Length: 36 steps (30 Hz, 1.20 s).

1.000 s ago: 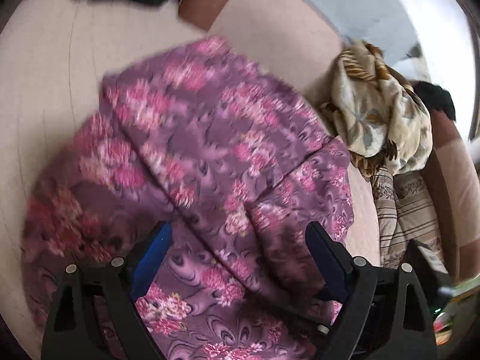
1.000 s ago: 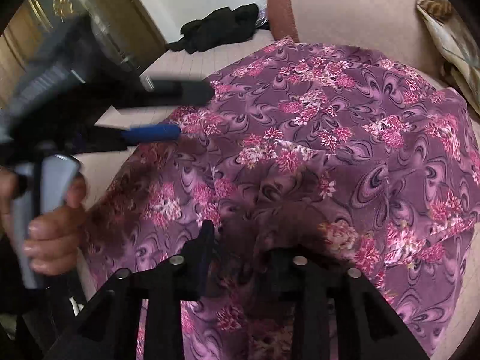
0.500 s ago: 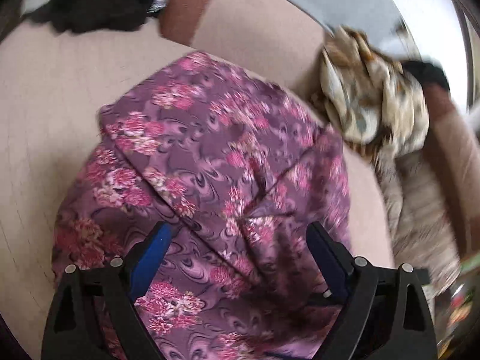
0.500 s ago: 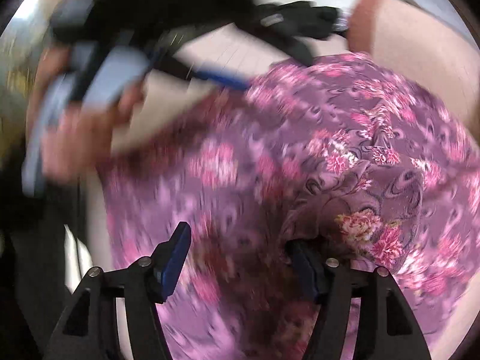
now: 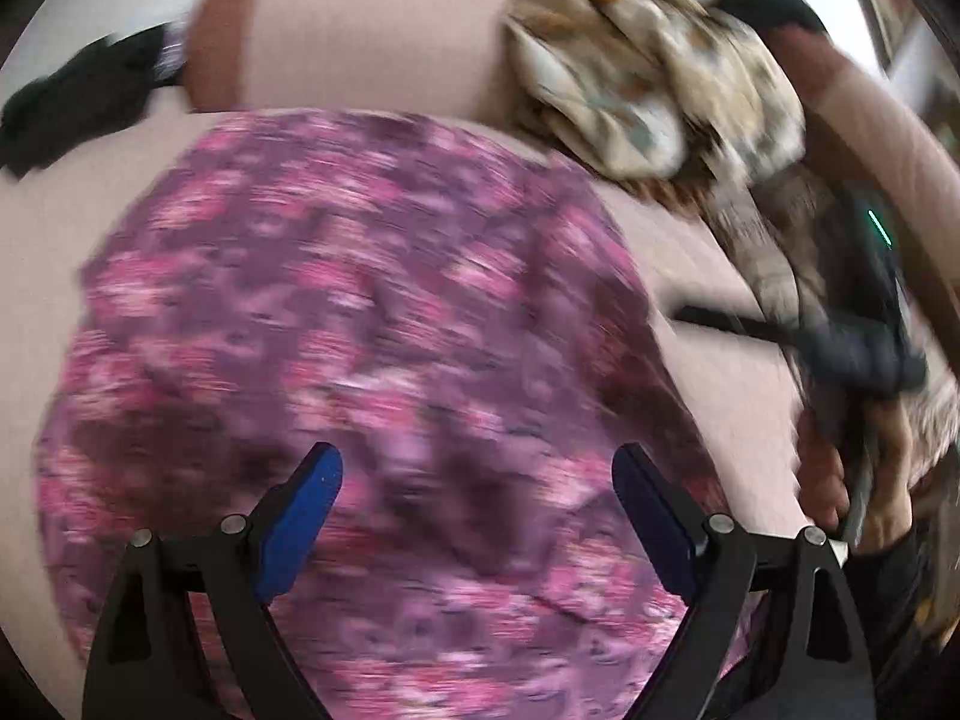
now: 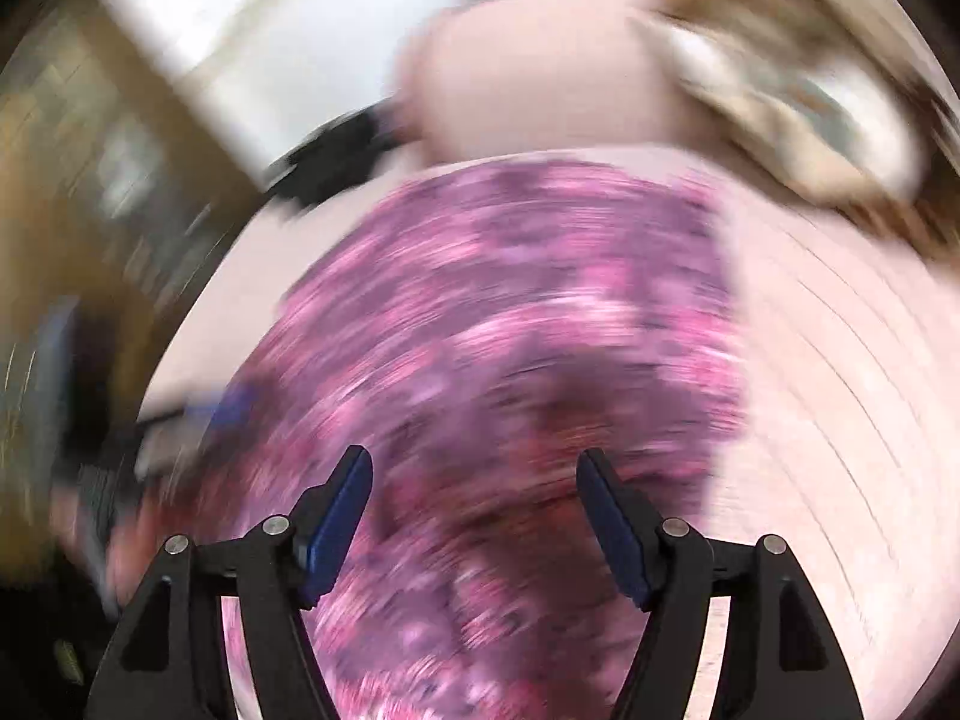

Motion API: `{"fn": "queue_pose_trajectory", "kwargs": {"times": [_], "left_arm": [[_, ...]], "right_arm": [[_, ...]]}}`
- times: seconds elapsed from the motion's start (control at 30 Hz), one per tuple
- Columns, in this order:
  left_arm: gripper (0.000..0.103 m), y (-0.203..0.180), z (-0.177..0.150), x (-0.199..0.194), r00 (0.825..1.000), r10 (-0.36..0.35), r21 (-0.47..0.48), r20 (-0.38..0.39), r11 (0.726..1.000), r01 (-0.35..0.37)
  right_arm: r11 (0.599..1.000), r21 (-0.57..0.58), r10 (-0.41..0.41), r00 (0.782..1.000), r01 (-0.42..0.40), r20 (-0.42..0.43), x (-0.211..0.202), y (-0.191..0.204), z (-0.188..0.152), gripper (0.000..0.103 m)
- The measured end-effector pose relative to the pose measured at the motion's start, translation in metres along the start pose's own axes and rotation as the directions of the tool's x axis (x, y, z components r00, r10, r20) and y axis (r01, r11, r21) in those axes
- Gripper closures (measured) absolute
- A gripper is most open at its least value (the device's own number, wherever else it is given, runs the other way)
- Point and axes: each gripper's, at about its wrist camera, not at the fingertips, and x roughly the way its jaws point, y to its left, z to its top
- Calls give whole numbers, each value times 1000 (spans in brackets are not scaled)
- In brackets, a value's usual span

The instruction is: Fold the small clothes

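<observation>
A purple garment with pink flowers [image 5: 372,324] lies folded on the pale pink sofa seat [image 5: 714,276]; it also shows in the right wrist view [image 6: 516,312]. Both views are blurred by motion. My left gripper [image 5: 477,468] is open above the near part of the garment, holding nothing. My right gripper [image 6: 474,468] is open above the garment's near edge, holding nothing. The right gripper and the hand on it appear at the right edge of the left wrist view [image 5: 858,348].
A beige patterned cloth [image 5: 654,96] is heaped at the back right against the sofa backrest [image 5: 372,48]. A black garment [image 5: 78,102] lies at the far left. A wooden cabinet [image 6: 72,180] stands left of the sofa.
My right gripper opened and let go of the garment, then drew back. Both grippers have pulled away, so the garment looks smaller and lies on the seat by itself.
</observation>
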Motion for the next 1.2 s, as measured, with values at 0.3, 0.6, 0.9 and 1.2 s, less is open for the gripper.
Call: {"fn": "queue_pose_trajectory", "kwargs": {"times": [0.3, 0.6, 0.9, 1.2], "left_arm": [[95, -2, 11, 25, 1000, 27, -141, -6, 990, -28], [96, 83, -79, -74, 988, 80, -434, 131, 901, -15], [85, 95, -131, -73, 991, 130, -442, -8, 889, -120], [31, 60, -37, -134, 986, 86, -279, 146, 959, -43]], "right_arm": [[855, 509, 71, 995, -96, 69, 35, -81, -15, 58], [831, 547, 64, 993, -105, 94, 25, -84, -21, 61], [764, 619, 110, 982, -183, 155, 25, -105, -26, 39], [701, 659, 154, 961, -271, 231, 38, -108, -30, 51]]}}
